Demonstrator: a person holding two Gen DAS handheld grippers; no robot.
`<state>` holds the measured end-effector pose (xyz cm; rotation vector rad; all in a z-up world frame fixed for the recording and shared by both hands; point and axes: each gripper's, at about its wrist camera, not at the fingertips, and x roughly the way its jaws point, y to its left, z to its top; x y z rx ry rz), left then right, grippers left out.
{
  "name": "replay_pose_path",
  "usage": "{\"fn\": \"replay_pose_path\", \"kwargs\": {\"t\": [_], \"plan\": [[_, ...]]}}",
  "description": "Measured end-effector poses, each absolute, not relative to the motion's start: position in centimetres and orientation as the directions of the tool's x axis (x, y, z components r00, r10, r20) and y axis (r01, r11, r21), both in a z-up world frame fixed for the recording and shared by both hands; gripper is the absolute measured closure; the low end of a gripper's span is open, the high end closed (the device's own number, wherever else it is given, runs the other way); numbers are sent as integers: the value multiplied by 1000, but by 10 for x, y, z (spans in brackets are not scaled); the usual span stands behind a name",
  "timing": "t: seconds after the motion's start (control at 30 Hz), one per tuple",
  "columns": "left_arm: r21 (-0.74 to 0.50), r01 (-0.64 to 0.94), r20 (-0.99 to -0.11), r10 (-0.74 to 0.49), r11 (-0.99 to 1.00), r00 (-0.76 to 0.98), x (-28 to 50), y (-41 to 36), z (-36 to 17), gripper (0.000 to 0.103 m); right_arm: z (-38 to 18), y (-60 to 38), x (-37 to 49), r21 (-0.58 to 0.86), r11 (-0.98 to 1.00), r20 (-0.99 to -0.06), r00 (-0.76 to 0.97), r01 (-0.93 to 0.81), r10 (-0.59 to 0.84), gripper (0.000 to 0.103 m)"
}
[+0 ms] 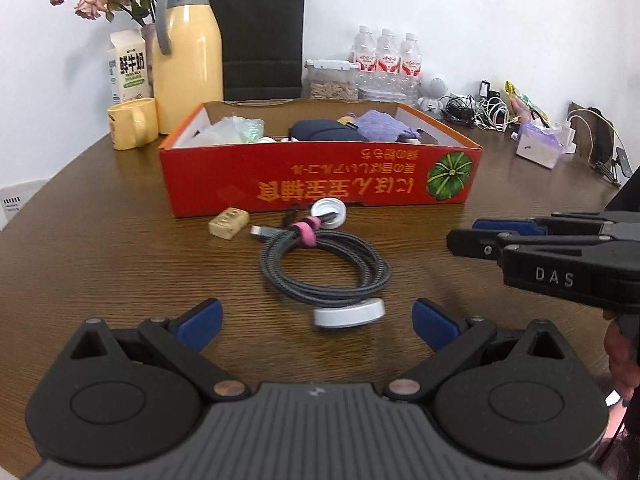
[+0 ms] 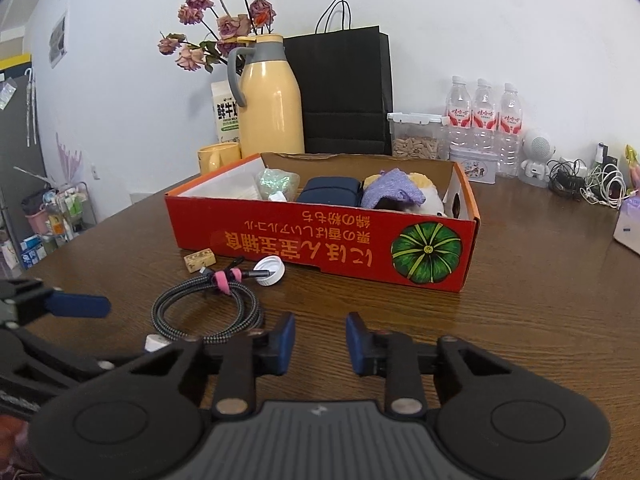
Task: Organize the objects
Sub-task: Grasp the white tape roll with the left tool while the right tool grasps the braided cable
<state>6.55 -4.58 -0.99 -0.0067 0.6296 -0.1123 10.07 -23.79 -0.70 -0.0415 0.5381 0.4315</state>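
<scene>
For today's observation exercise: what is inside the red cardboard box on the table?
Inside the red box: a navy pouch, a purple knitted piece over something yellow and white, and a greenish crinkly packet. The front wall and these items hide whatever lies beneath.

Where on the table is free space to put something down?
Bare wood right of the cable, in front of the red box, and left of the cable. Crowded: the back by the bottles and chargers.
</scene>
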Motion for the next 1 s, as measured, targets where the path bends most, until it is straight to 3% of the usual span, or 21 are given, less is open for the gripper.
{"fn": "replay_pose_path", "kwargs": {"t": [0.07, 0.1, 0.17, 0.2, 0.23, 0.77, 0.83, 0.87, 0.9, 0.97, 1.0], "plan": [[-45, 103, -581, -110, 994, 806, 68, -49, -11, 2, -9, -239, 100, 81, 909, -504, 770, -409, 391, 76], [-50, 100, -581, -110, 994, 807, 69, -50, -12, 10, -10, -240, 100, 87, 908, -504, 768, -409, 394, 76], [-62, 97, -591, -115, 993, 799, 73, -53, -14, 30, -12, -242, 99, 96, 907, -502, 767, -410, 399, 76], [-72, 100, -599, -123, 992, 791, 75, -52, -16, 51, -12, -242, 99, 99, 907, -501, 767, -410, 402, 76], [-88, 106, -609, -138, 990, 781, 76, -50, -18, 62, -12, -242, 99, 102, 905, -500, 766, -412, 405, 76], [-62, 175, -602, -177, 983, 778, 71, -43, -21, 63, -12, -196, 114, 132, 841, -512, 691, -524, 511, 74], [-56, 186, -602, -182, 981, 778, 71, -42, -21, 63, -11, -191, 115, 138, 834, -512, 682, -534, 522, 68], [-52, 192, -602, -184, 980, 777, 70, -42, -21, 63, -10, -188, 116, 138, 832, -513, 680, -537, 524, 56], [-50, 196, -601, -186, 979, 777, 70, -42, -21, 63, -10, -186, 117, 134, 833, -516, 680, -537, 521, 37], [-53, 202, -600, -192, 978, 776, 70, -41, -21, 63, -8, -180, 121, 129, 836, -520, 682, -533, 515, 17], [-55, 203, -599, -195, 978, 776, 70, -40, -22, 63, -7, -178, 123, 133, 836, -525, 678, -532, 515, 16]]}}
